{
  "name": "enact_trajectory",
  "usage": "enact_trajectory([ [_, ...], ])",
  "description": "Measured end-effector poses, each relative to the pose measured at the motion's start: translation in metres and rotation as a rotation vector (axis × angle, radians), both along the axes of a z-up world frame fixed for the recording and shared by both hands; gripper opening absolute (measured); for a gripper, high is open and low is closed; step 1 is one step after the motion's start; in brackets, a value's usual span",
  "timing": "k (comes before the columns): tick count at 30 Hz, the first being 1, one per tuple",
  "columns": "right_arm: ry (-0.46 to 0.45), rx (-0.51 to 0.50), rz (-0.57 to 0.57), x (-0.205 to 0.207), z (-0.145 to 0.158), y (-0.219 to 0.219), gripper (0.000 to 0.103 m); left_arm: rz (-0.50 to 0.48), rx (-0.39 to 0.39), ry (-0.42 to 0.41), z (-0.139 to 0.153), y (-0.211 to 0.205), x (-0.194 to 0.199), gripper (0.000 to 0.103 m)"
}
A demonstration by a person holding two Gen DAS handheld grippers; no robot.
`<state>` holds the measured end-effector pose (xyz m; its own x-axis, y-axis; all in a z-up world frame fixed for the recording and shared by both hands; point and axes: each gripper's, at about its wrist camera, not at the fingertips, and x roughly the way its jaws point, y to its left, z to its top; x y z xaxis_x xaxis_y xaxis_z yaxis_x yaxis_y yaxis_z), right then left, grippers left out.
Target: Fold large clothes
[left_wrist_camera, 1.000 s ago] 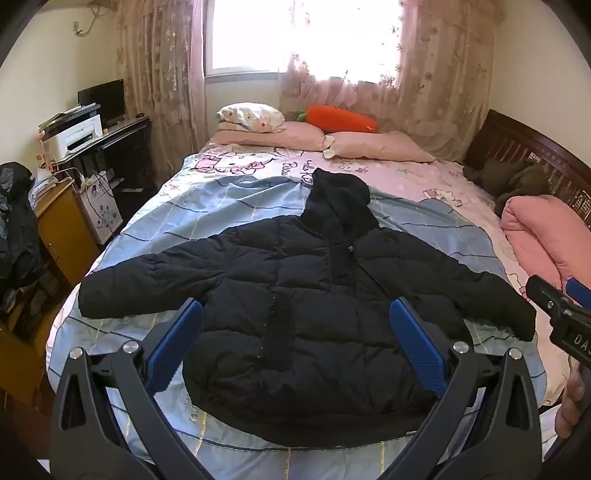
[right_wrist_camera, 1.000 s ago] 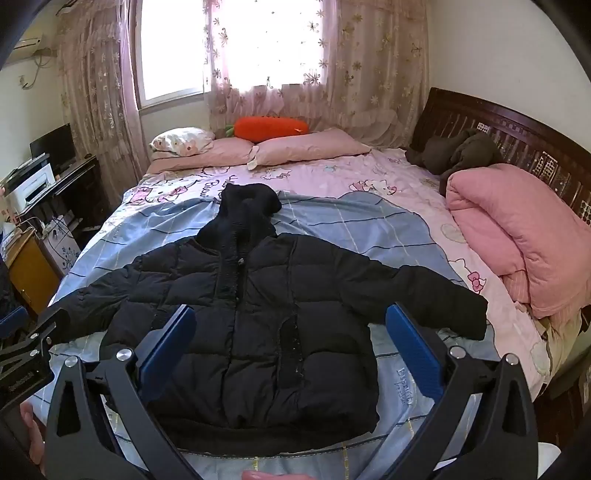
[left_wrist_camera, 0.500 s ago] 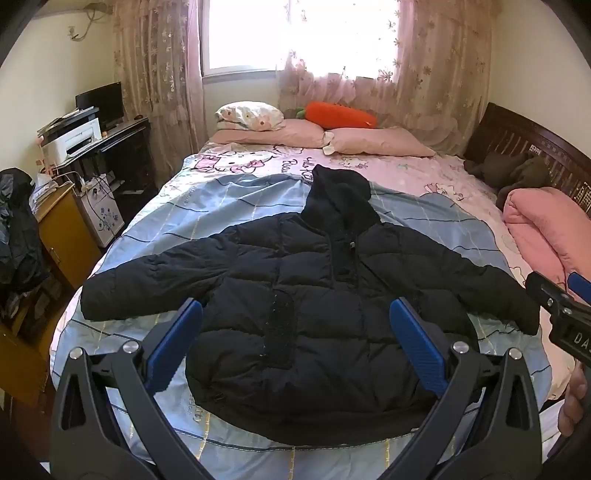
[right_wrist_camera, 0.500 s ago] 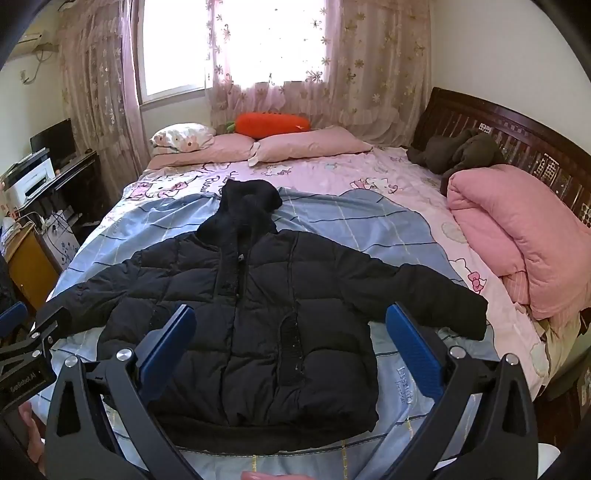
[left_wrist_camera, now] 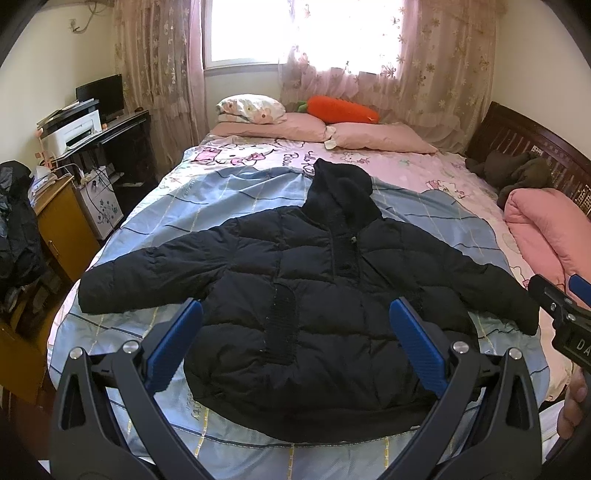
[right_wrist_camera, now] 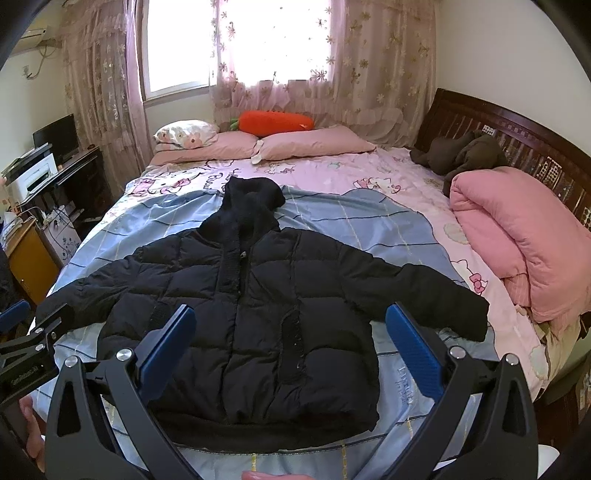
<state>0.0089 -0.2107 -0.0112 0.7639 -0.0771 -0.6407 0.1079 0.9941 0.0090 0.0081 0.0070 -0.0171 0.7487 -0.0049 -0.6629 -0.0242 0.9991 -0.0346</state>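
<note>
Blown-out window (left_wrist_camera: pixel 280 33) backlight, fisheye edges, sharp

Left gripper (left_wrist_camera: pixel 295 341): black triangular frame arms with cut-outs, silver screw heads, ribbed blue fingers (left_wrist_camera: pixel 417 349). Right gripper (right_wrist_camera: pixel 290 349): identical black frame, silver screws, blue fingers (right_wrist_camera: pixel 168 349). Bare skin showed at both frame edges.

The bed (left_wrist_camera: pixel 236 206), under a pink-and-blue sheet, carries a black jacket (left_wrist_camera: pixel 325 295) spread flat with sleeves out, pillows (left_wrist_camera: pixel 380 136) and a carrot plush (left_wrist_camera: pixel 343 109) at the window end, and a folded pink quilt (right_wrist_camera: pixel 517 236) beside the headboard.
</note>
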Motion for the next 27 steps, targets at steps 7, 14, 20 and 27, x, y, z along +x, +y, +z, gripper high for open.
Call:
enact_trajectory([
  [7, 0.002, 0.004, -0.011, 0.0009, 0.0008, -0.0016, 0.102, 0.01, 0.015, -0.009, -0.0022, -0.0004, -0.0005, 0.101],
  [14, 0.002, 0.001, -0.014, 0.0001, -0.0004, -0.0021, 0.102, 0.012, -0.009, 0.0, -0.0014, 0.0028, 0.0015, 0.101],
  [20, 0.01, 0.0, -0.012, 0.0002, -0.0034, -0.0039, 0.102, 0.015, -0.019, 0.016, -0.0027, 0.0056, 0.0045, 0.101],
  [27, 0.019, 0.005, -0.021, 0.0012, -0.0061, -0.0055, 0.102, 0.016, -0.003, 0.011, -0.0005, 0.0061, 0.0048, 0.101],
])
